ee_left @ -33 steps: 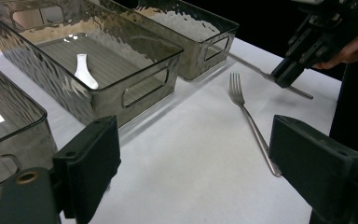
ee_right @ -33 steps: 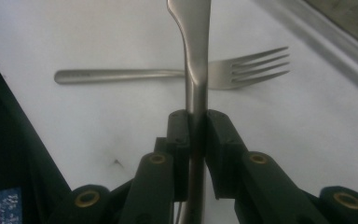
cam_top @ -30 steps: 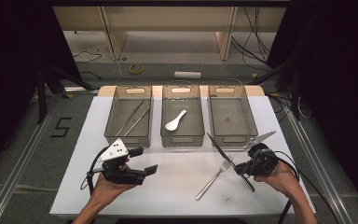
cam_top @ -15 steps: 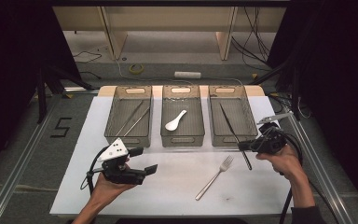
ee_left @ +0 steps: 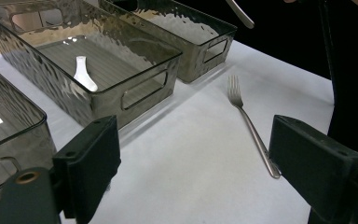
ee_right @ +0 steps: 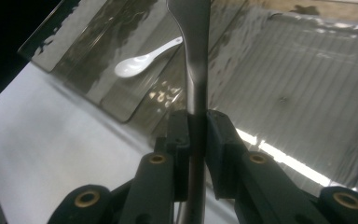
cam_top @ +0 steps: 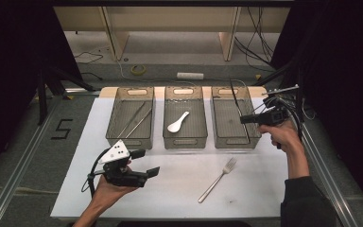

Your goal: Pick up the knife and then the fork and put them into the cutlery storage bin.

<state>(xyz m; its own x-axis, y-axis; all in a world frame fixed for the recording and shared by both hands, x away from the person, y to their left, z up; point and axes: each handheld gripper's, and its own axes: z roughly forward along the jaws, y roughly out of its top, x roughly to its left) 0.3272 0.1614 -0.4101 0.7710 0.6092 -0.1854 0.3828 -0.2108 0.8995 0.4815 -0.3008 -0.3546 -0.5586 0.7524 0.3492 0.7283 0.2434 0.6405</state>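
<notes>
My right gripper (cam_top: 244, 119) is shut on a long metal knife (cam_top: 236, 101), which it holds tilted above the right-hand tray (cam_top: 236, 142). In the right gripper view both pads of the gripper (ee_right: 196, 126) clamp the knife's flat handle (ee_right: 191, 46), with the tray's ribbed floor beyond. A metal fork (cam_top: 217, 178) lies on the white mat in front of the trays, and also shows in the left gripper view (ee_left: 249, 123). My left gripper (cam_top: 147, 162) rests low at the front left, open with nothing between its jaws (ee_left: 196, 163).
Three smoky clear trays stand in a row at the back of the mat. The middle tray (cam_top: 185, 142) holds a white spoon (cam_top: 178, 121). In the left tray (cam_top: 128, 142) lie two thin metal sticks (cam_top: 134, 120). The mat's edge (cam_top: 170, 215) runs near the person.
The right hand has carried the knife up and away from the front of the mat, past the fork, to above the right tray. The left hand and fork have stayed put.
</notes>
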